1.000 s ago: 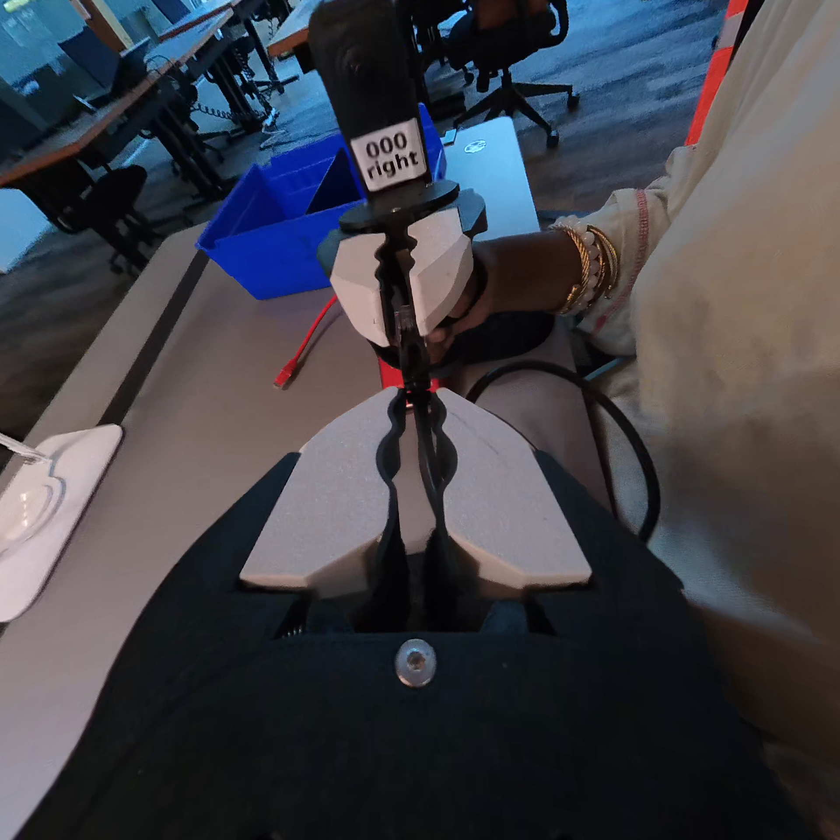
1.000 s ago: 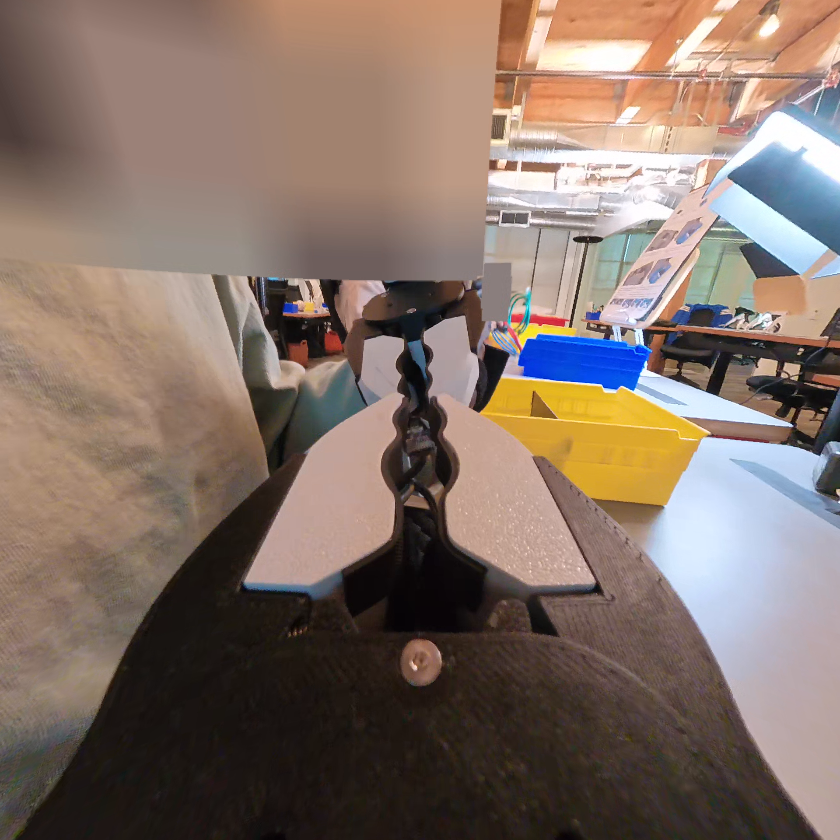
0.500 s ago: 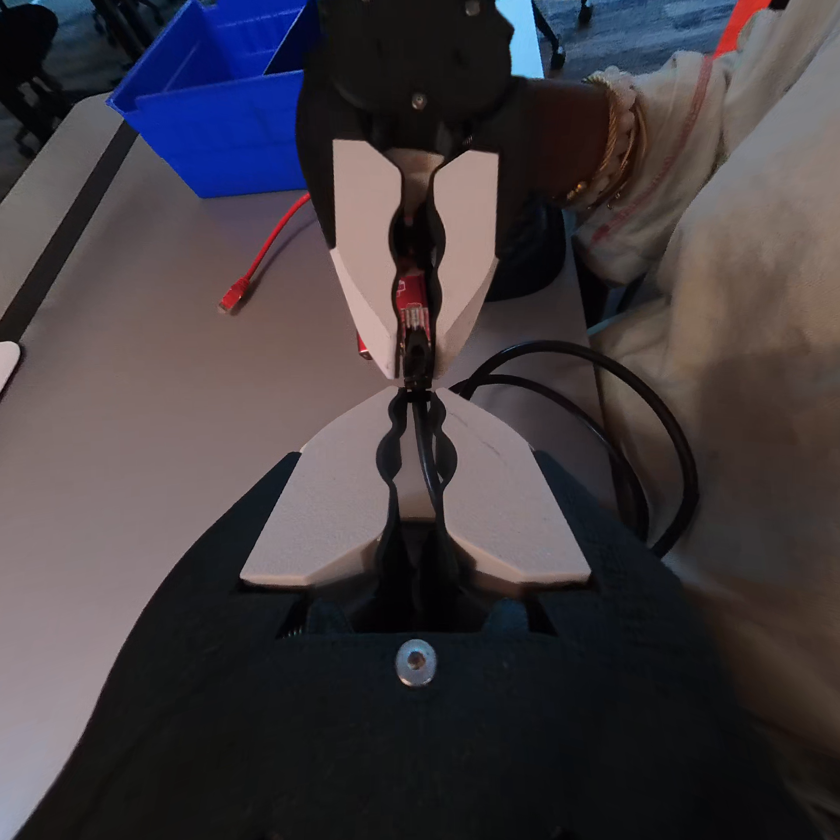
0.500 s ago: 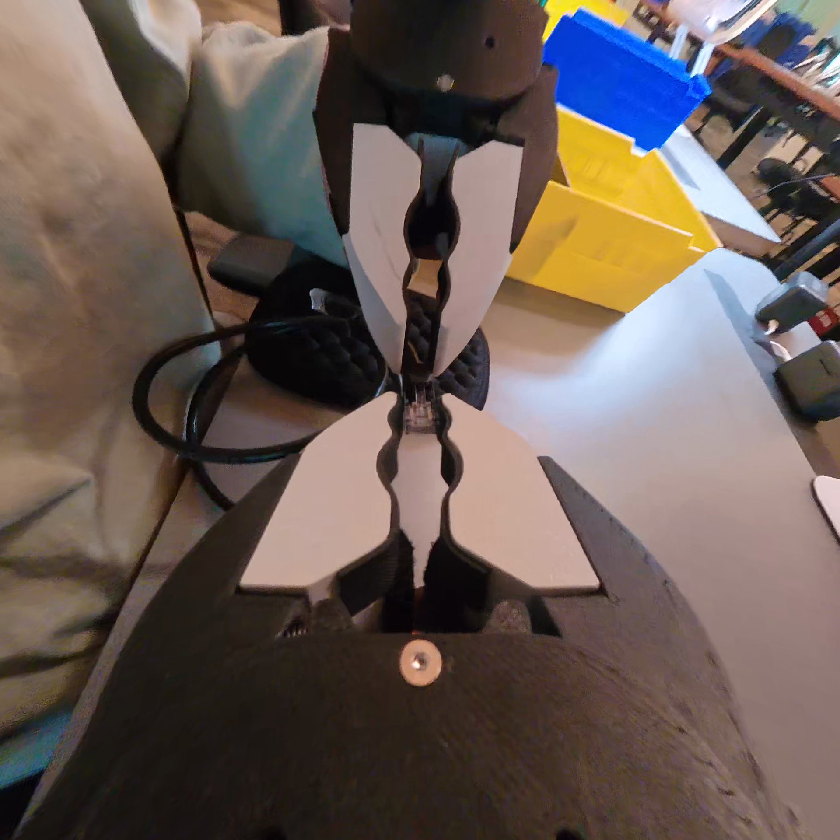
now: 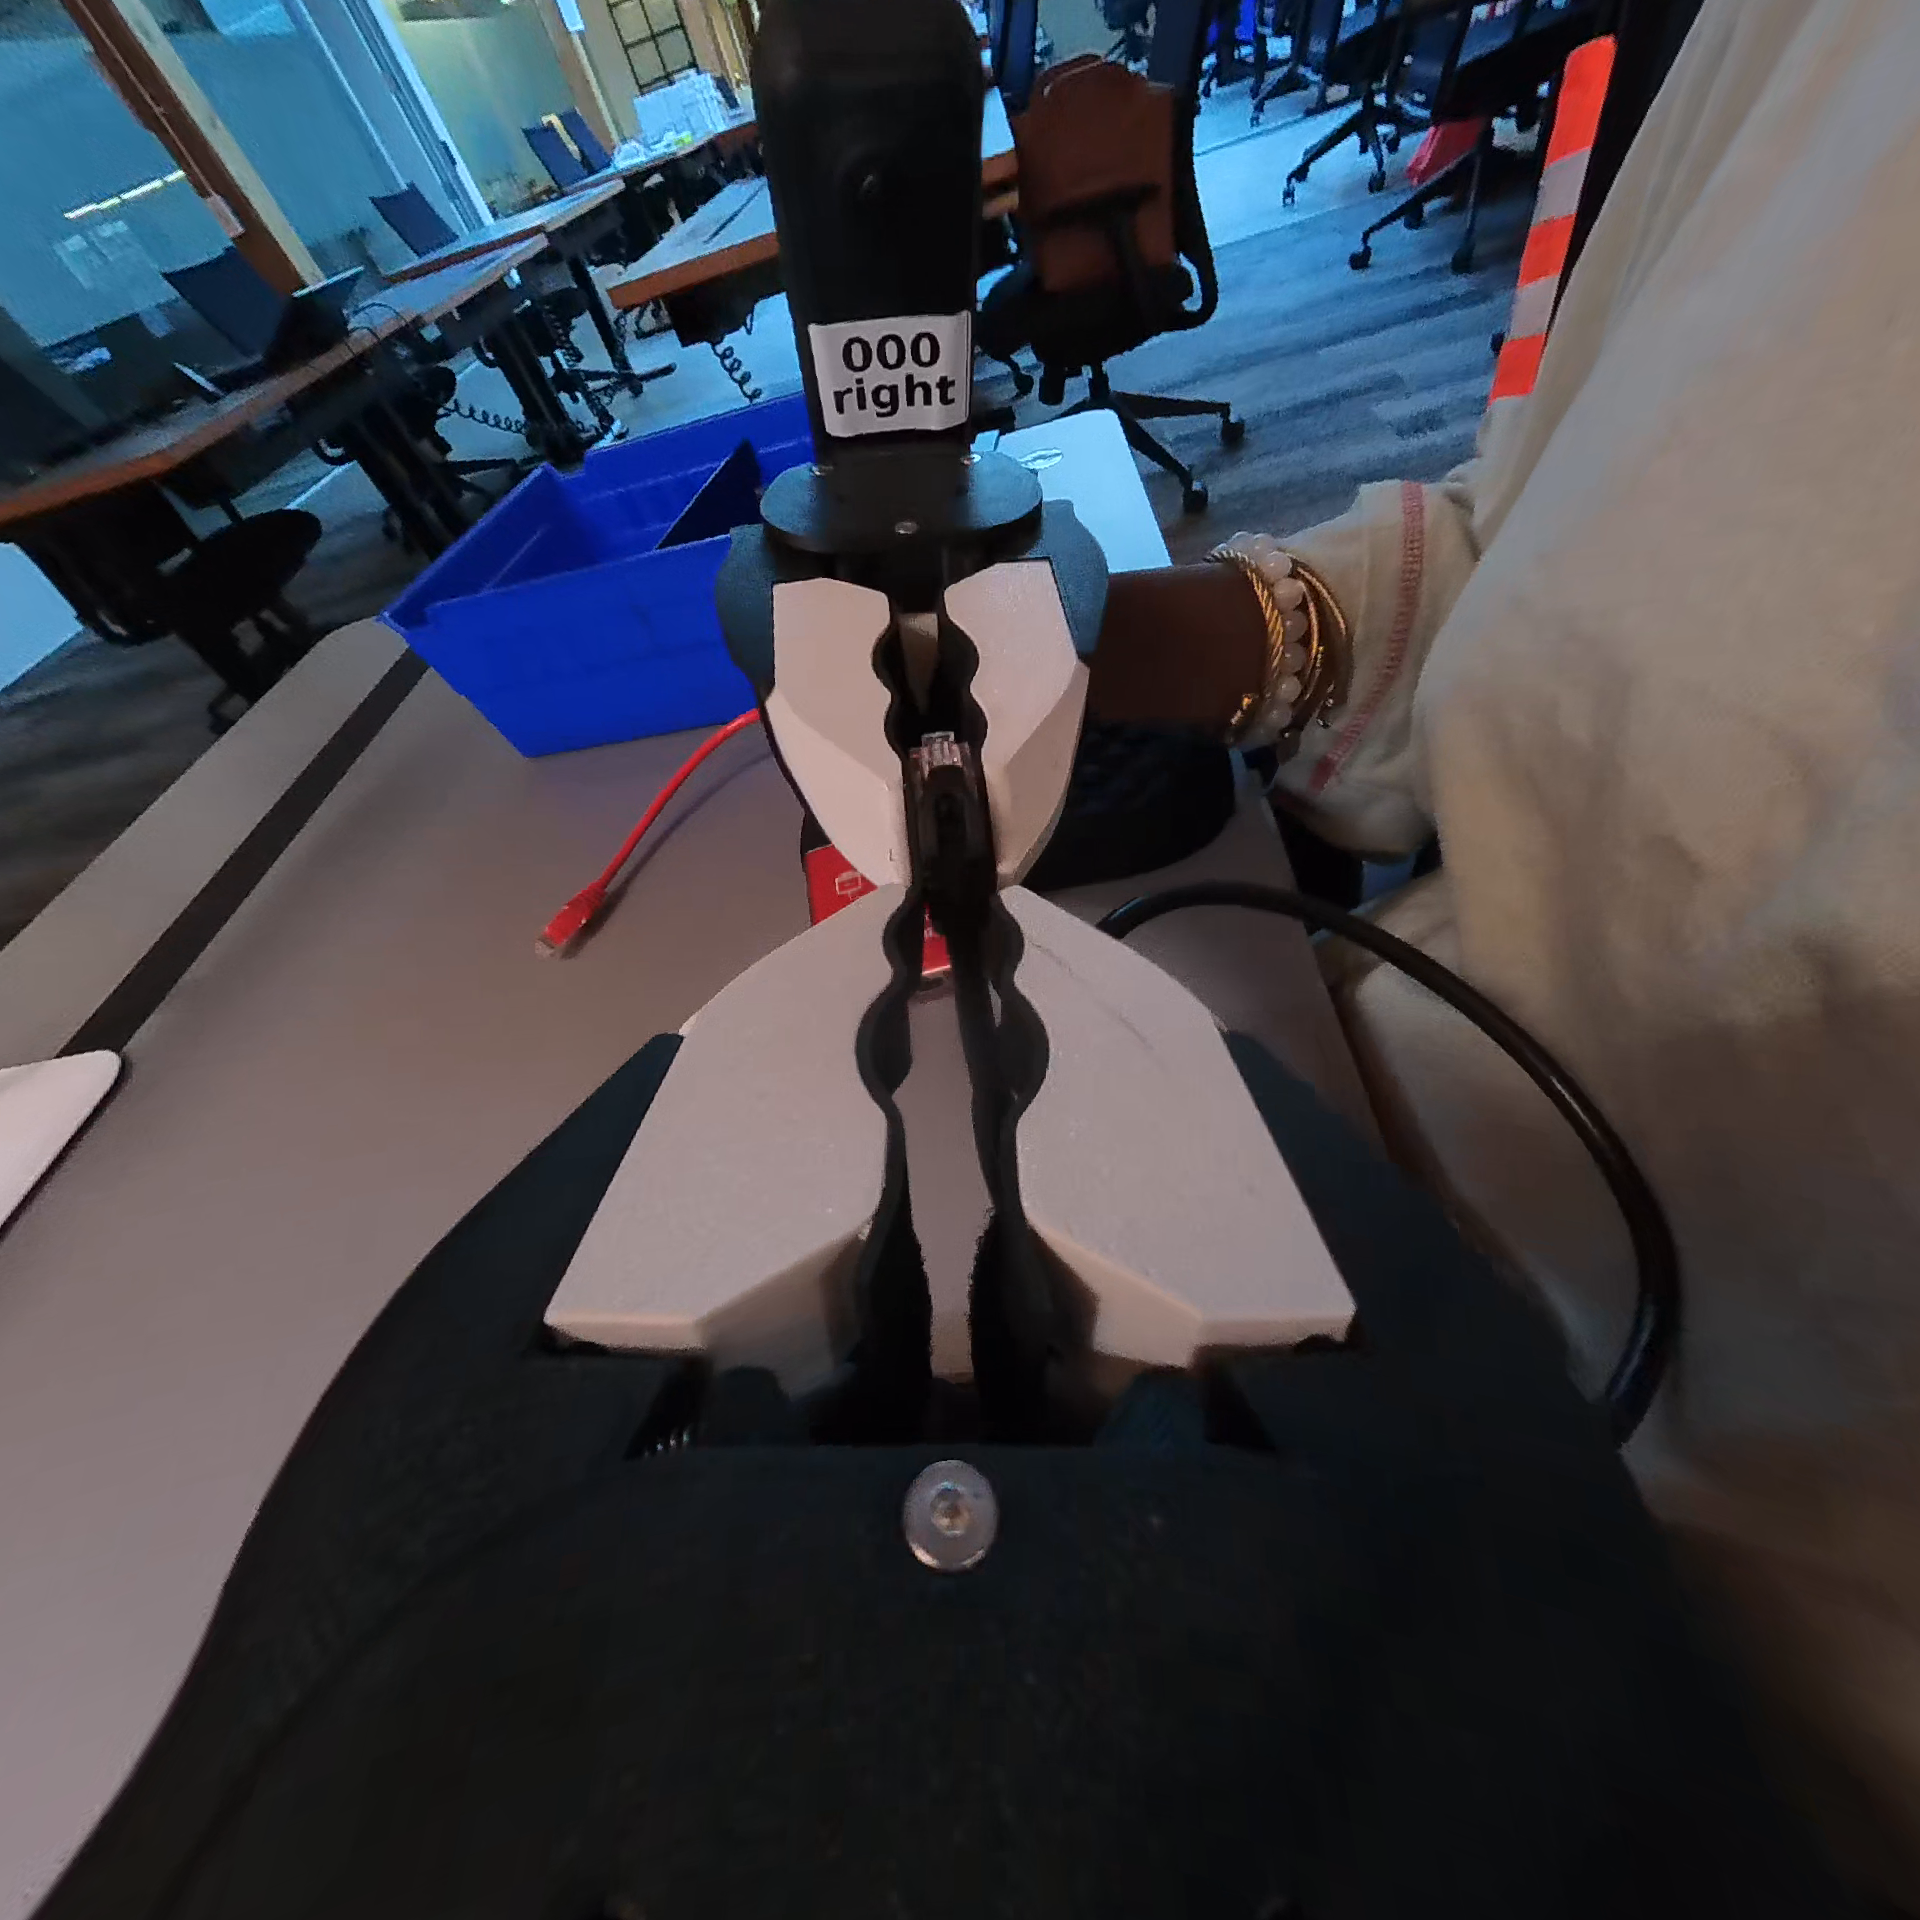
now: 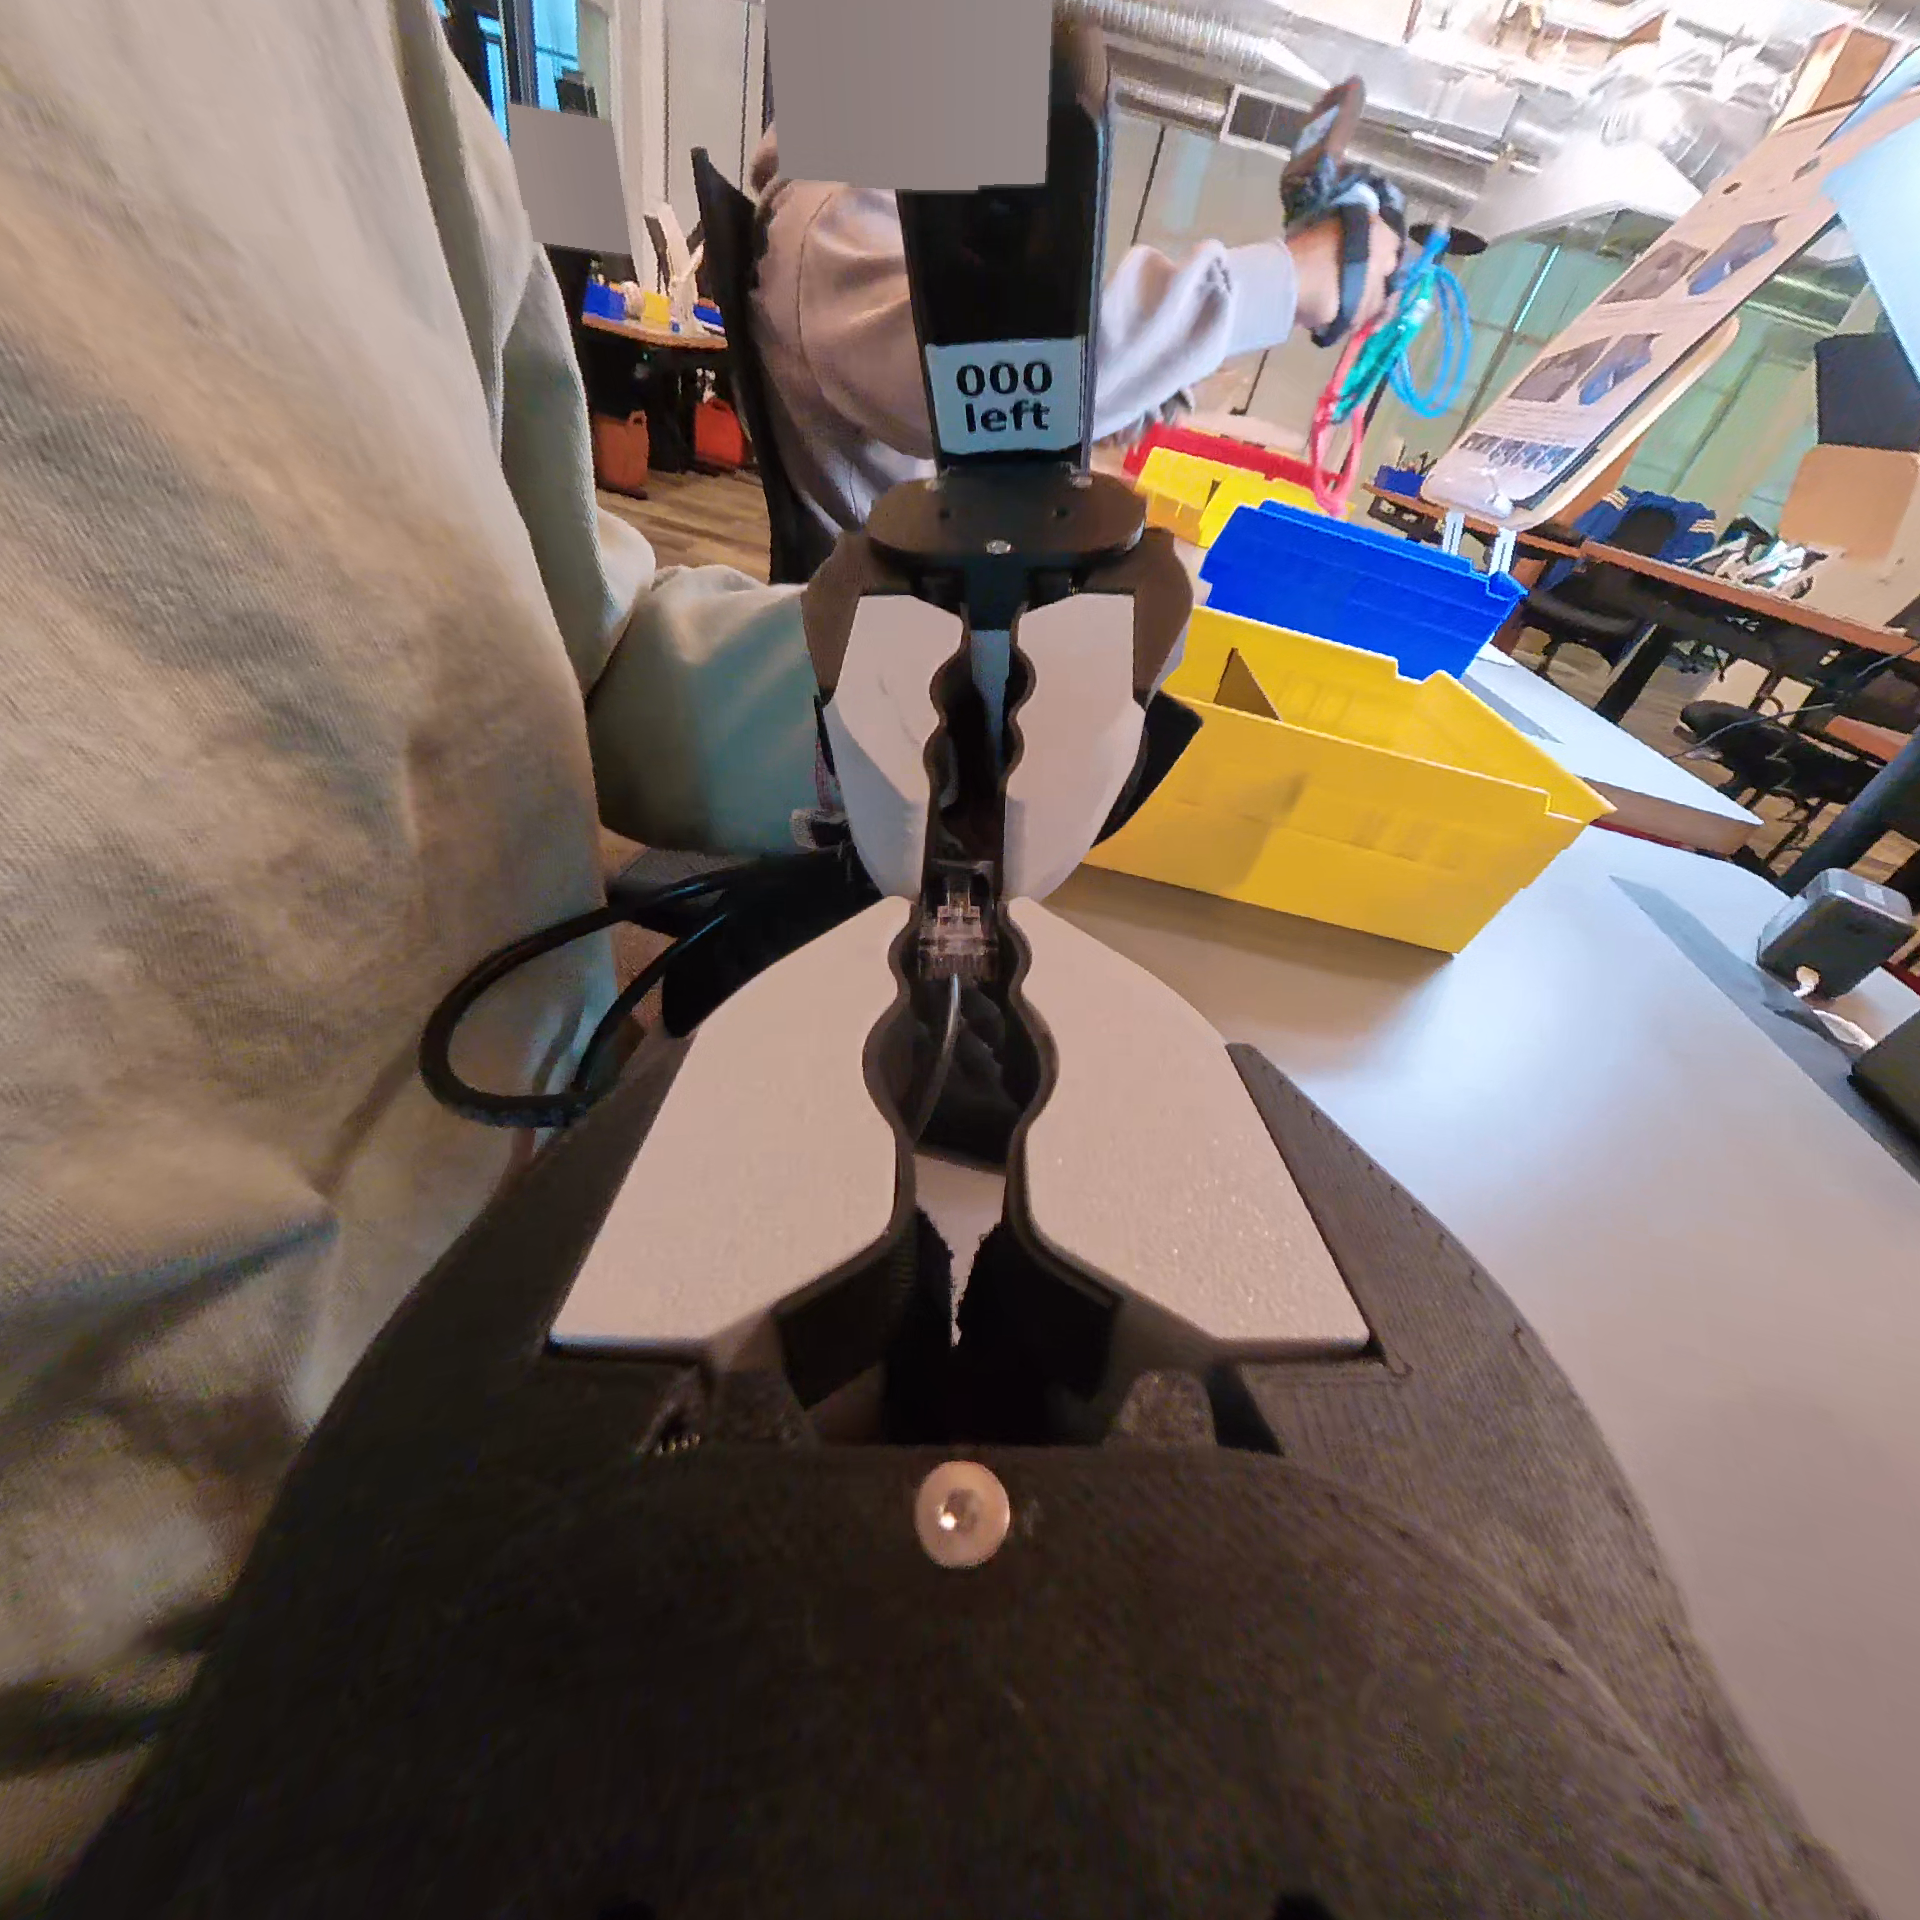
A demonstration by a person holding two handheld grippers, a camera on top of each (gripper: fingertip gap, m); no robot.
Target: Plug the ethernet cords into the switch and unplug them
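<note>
My two grippers face each other tip to tip above the grey table (image 5: 312,1091). My left gripper (image 5: 951,909) is shut on a black ethernet cord (image 5: 982,1091) that runs between its fingers. The cord's clear plug (image 5: 940,758) sits between the fingers of my right gripper (image 6: 956,909), which is shut on the plug (image 6: 956,935). The cord loops off towards the person's body (image 5: 1558,1143). A small red device (image 5: 840,883) lies on the table behind the grippers, mostly hidden. A red ethernet cord (image 5: 644,831) lies loose on the table, unplugged.
A blue bin (image 5: 582,623) stands behind the red cord, and a closed white laptop (image 5: 1091,468) behind that. A yellow bin (image 6: 1351,790) and another blue bin (image 6: 1351,582) stand on the other side. A white pad (image 5: 42,1122) lies at the left edge. Small grey devices (image 6: 1829,925) sit at the table's edge. Left and right tips are no more than a few centimetres apart.
Half a second ago both views looked down onto the table; now both grippers are tilted back up to nearly level. They stay tip to tip on the black cord.
</note>
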